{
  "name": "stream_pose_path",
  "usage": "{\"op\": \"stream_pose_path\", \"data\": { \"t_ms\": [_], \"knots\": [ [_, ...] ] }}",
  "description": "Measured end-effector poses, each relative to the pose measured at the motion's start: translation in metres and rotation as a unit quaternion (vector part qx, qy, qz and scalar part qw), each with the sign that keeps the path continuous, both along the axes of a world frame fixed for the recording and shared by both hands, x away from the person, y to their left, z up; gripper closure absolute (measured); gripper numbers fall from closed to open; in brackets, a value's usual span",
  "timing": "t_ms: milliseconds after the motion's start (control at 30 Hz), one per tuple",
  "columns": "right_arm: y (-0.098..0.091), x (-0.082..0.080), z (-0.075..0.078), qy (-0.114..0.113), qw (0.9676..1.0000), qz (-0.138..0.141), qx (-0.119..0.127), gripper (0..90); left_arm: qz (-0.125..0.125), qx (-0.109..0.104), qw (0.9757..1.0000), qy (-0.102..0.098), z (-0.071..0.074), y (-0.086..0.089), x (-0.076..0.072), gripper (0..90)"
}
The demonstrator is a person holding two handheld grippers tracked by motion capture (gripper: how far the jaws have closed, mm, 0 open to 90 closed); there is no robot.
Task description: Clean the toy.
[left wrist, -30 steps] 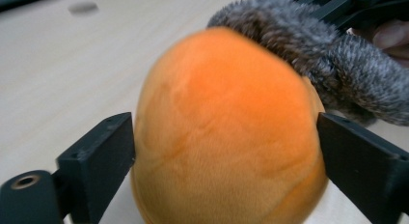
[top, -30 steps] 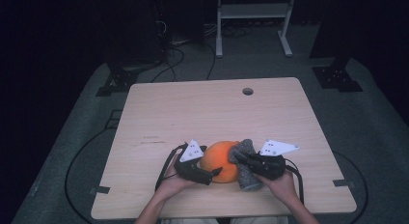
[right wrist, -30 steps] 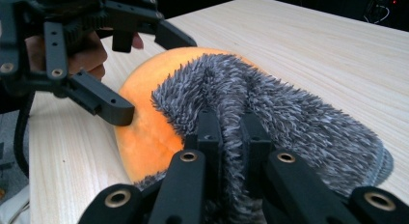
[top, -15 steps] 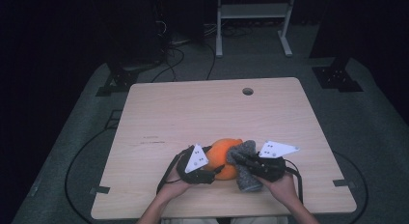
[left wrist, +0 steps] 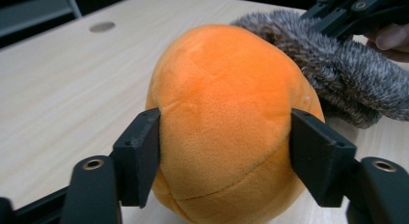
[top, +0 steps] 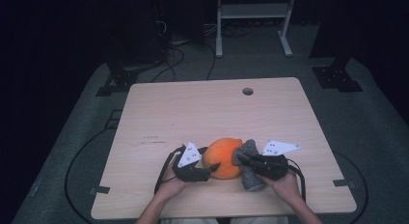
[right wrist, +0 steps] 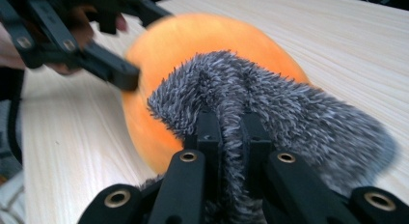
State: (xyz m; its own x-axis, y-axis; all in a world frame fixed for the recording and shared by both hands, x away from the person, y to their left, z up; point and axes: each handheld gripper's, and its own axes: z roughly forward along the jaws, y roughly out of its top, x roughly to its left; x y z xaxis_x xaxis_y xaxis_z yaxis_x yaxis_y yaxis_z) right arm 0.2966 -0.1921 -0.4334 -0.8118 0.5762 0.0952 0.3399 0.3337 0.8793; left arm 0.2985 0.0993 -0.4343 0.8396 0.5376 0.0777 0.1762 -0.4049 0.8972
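Plush ball (top: 223, 157) left of furry cloth (top: 249, 165)

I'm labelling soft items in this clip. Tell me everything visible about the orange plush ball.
The orange plush ball is a rounded, egg-like stuffed toy of short velvety fabric with thin stitched seams. It rests on the wooden table near the person's edge. The left hand-held gripper has just been closing on it, pads pressing both sides. The grey furry cloth, pinched by the right hand-held gripper, lies against its far side.

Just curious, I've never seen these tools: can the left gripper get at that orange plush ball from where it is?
Probably yes: the left gripper already has its jaws, just closing, against both sides of the orange plush ball. The grey furry piece lies beyond, not between.
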Motion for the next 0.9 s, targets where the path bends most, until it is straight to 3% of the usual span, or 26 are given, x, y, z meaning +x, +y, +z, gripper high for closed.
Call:
{"op": "stream_pose_path", "data": {
  "t_ms": [67,167,233,300,333,400,467,500,533,567,600,633,667,733,767,833,867,900],
  "knots": [
    [-0.005,-0.003,0.005,-0.007,0.9999,-0.008,-0.001,81.5,0.007,-0.005,0.9999,-0.011,0.002,0.000,-0.001,34.8],
    [-0.005,-0.011,0.021,-0.035,0.9989,0.003,0.032,81.5,-0.002,0.004,0.9996,-0.029,0.007,-0.004,-0.006,35.8],
    [0.005,-0.013,0.027,-0.050,0.9985,0.011,0.021,81.5,-0.015,0.009,0.9992,-0.036,0.008,-0.007,-0.009,35.7],
    [0.009,-0.011,0.022,-0.045,0.9988,0.014,0.010,81.5,-0.026,0.020,0.9989,-0.034,0.008,-0.007,-0.009,32.8],
    [0.009,-0.008,0.017,-0.035,0.9993,0.013,0.005,81.5,-0.029,0.014,0.9992,-0.025,0.006,-0.005,-0.007,28.0],
    [0.007,-0.005,0.010,-0.021,0.9997,0.013,0.009,81.6,-0.018,-0.011,0.9998,0.005,0.004,0.000,0.000,16.9],
    [0.006,-0.006,0.008,-0.020,0.9997,0.014,0.007,81.6,-0.006,-0.027,0.9979,0.059,0.000,0.003,0.011,6.7],
    [0.006,-0.006,0.008,-0.019,0.9997,0.016,0.007,81.6,-0.011,-0.034,0.9938,0.105,-0.006,0.003,0.017,5.1],
    [0.007,-0.006,0.007,-0.021,0.9996,0.020,0.004,81.6,-0.016,-0.030,0.9901,0.136,-0.010,0.001,0.021,6.1],
    [0.007,-0.006,0.007,-0.021,0.9995,0.023,0.000,81.6,-0.022,-0.030,0.9877,0.152,-0.012,0.000,0.023,6.5],
    [0.007,-0.005,0.005,-0.020,0.9995,0.023,-0.002,81.5,-0.028,-0.032,0.9882,0.147,-0.012,0.000,0.022,11.0],
    [0.005,-0.004,0.004,-0.017,0.9996,0.022,-0.002,81.6,-0.022,-0.029,0.9932,0.110,-0.009,0.001,0.017,16.7],
    [0.002,-0.002,0.003,-0.011,0.9998,0.018,-0.002,81.5,-0.020,-0.029,0.9948,0.096,-0.007,0.000,0.014,23.1],
    [-0.008,0.001,0.004,-0.001,1.0000,-0.003,-0.008,81.6,-0.007,-0.021,0.9981,0.058,-0.002,-0.002,0.008,27.0],
    [-0.011,0.001,0.005,-0.004,0.9998,-0.013,-0.012,81.6,0.001,-0.008,0.9997,0.025,0.002,-0.004,0.004,27.8],
    [-0.018,-0.004,0.014,-0.022,0.9994,-0.023,0.009,81.6,0.012,0.008,0.9999,-0.006,0.006,-0.004,-0.001,28.8],
    [-0.017,-0.009,0.023,-0.037,0.9985,-0.010,0.038,81.6,0.014,0.013,0.9998,-0.009,0.006,-0.006,-0.001,29.1],
    [-0.014,-0.013,0.028,-0.050,0.9975,0.002,0.049,81.6,0.014,0.015,0.9997,-0.010,0.005,-0.008,-0.002,29.1]
  ]
}}
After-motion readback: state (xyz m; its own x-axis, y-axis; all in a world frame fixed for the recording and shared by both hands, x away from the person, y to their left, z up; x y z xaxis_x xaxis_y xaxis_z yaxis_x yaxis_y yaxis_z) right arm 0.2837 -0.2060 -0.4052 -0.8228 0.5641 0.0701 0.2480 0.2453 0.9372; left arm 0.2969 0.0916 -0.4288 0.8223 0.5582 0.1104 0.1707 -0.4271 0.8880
